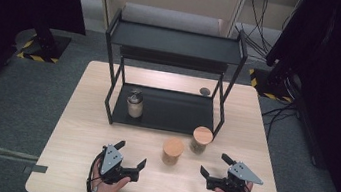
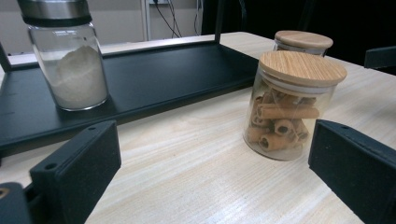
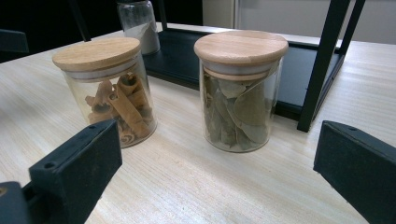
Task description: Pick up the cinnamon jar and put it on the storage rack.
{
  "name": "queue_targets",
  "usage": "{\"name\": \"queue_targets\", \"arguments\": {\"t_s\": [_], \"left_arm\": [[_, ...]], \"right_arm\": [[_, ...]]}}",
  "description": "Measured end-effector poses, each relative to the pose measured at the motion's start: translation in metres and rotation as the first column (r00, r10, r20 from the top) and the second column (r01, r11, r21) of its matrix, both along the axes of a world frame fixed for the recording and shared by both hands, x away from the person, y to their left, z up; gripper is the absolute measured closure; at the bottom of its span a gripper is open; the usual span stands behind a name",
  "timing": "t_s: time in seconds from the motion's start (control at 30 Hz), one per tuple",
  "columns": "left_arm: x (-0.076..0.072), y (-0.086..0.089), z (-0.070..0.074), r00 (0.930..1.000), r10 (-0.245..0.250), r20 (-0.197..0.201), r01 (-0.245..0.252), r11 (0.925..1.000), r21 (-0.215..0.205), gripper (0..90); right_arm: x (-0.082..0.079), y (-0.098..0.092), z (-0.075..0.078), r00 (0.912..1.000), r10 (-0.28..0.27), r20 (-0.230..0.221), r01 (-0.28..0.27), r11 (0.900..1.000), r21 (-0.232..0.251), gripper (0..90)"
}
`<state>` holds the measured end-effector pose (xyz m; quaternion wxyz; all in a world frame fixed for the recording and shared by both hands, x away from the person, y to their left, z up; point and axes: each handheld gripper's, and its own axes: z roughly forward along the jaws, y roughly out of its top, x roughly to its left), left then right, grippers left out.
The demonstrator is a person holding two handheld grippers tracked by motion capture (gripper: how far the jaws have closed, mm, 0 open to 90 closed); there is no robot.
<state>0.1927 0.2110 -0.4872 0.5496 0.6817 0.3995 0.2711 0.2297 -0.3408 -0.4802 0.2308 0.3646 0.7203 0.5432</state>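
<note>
- The left gripper (image 1: pixel 132 153) rests near the table's front edge with its jaws spread wide and nothing between them.
- The right gripper (image 1: pixel 213 165) sits likewise on the other side, jaws apart and empty.
- The cinnamon-stick jar (image 1: pixel 172 151), bamboo lid on, stands on the wooden table (image 1: pixel 78 128) between the two grippers, slightly ahead of them.
- The bay-leaf jar (image 1: pixel 201 139) stands just beside it, closer to the black shelf rack (image 1: pixel 176 41), near the rack's front right leg.
- A shaker of white powder (image 1: pixel 135 103) already stands on the rack's lower tray, at its left.
- Judging by this, shelving seems barely begun: both lidded jars remain untouched on the table, each needing a grasp and a lift.
</note>
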Motion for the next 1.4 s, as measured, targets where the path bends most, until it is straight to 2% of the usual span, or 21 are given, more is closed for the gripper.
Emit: {"name": "queue_targets", "arguments": {"t_s": [0.9, 1.4], "left_arm": [[0.002, 0.001, -0.004, 0.9997, -0.003, -0.026, 0.003, 1.0000, 0.009, 1.9], [0.000, -0.001, -0.004, 0.9999, 0.001, -0.012, 0.000, 0.9996, 0.027, 1.9]], "right_arm": [[-0.001, 0.007, 0.001, 0.9993, 0.036, -0.003, -0.036, 0.999, 0.000, 1.1], [-0.001, 0.013, 0.000, 0.9984, 0.057, -0.003, -0.057, 0.998, -0.003, 1.1]]}}
